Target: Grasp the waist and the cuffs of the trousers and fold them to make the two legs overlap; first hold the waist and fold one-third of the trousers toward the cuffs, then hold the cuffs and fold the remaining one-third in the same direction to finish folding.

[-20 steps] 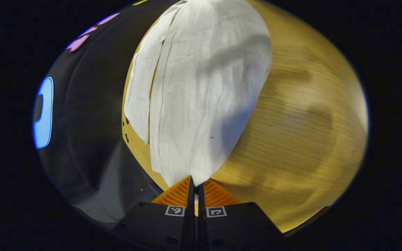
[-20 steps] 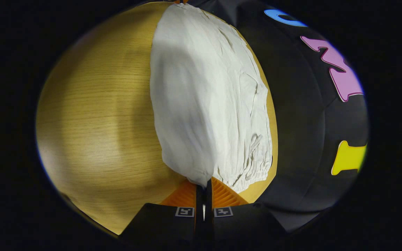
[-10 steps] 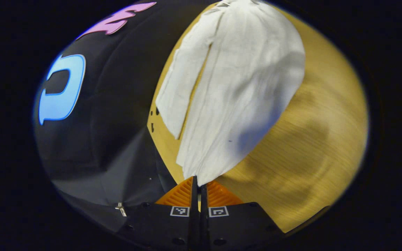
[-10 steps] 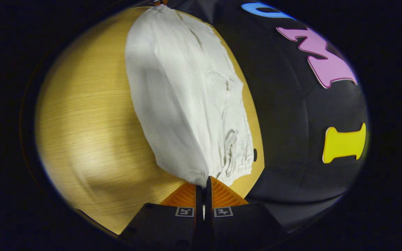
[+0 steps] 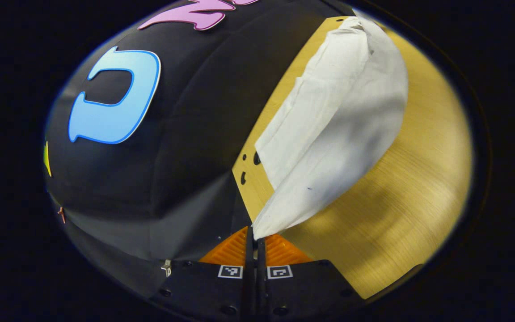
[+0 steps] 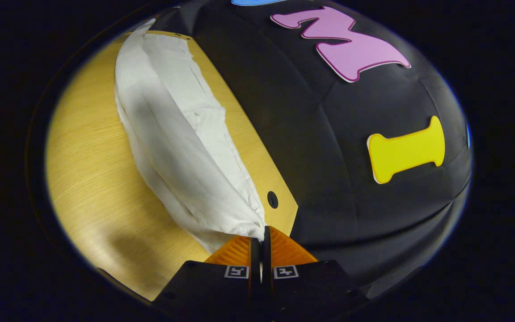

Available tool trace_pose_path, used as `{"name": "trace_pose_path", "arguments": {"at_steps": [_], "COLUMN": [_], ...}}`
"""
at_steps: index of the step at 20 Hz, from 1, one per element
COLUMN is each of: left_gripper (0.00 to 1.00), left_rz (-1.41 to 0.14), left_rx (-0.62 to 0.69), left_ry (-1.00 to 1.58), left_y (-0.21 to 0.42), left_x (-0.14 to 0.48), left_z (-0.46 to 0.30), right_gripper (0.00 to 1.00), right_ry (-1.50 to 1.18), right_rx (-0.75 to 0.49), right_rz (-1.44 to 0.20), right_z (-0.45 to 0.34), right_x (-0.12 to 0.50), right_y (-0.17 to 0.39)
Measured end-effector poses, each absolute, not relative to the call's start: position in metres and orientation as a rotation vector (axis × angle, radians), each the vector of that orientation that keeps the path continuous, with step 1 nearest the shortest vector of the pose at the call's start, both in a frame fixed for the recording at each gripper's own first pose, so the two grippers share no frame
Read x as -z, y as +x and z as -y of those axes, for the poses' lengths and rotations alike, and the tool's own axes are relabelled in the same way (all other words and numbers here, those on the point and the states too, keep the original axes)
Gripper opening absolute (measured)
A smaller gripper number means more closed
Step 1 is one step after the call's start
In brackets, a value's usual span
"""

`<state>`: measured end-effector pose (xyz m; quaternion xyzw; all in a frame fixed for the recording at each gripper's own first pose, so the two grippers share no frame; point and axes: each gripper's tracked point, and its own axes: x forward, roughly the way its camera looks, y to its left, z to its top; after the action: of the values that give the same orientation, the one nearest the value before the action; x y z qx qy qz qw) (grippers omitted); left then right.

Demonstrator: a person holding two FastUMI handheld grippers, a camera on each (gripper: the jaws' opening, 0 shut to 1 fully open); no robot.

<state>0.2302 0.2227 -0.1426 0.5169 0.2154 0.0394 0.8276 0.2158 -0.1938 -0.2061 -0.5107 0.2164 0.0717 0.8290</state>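
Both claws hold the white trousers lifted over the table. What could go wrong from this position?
1. Each claw, the left claw and the right claw, pinches just a small corner of the trousers, so the cloth may slip out.
2. The lower leg lies close to the table edge by the booth wall, so an overshoot might push cloth off.
3. The lifted layer sags and may land wrinkled.

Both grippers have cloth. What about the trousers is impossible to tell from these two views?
- Left gripper view: the trousers run off the top edge, far end cut off.
- Left gripper: cuff or waist unclear; the pinched edge is bunched.
- Right gripper view: the lifted fold hides the lower leg beneath; right gripper covers the pinched hem.
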Motion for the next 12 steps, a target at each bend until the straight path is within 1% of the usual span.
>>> {"name": "trace_pose_path", "arguments": {"at_steps": [4,7,10,12], "left_gripper": [0.05,0.05,0.05,0.05], "left_rz": [-0.42,-0.393,-0.396,-0.415], "left_rx": [-0.094,-0.058,-0.048,-0.078], "left_ry": [1.073,1.033,1.059,0.962], "left_y": [0.276,0.313,0.34,0.361], "left_x": [0.124,0.118,0.117,0.121], "left_z": [-0.214,-0.203,-0.202,-0.207], "right_gripper": [0.05,0.05,0.05,0.05], "right_ry": [-0.959,-0.889,-0.813,-0.761], "right_rx": [-0.065,-0.028,0.015,0.035], "right_rz": [-0.448,-0.452,-0.429,-0.424], "right_z": [0.19,0.189,0.187,0.186], "right_x": [0.203,0.206,0.197,0.196], "right_y": [0.25,0.272,0.302,0.321]}}
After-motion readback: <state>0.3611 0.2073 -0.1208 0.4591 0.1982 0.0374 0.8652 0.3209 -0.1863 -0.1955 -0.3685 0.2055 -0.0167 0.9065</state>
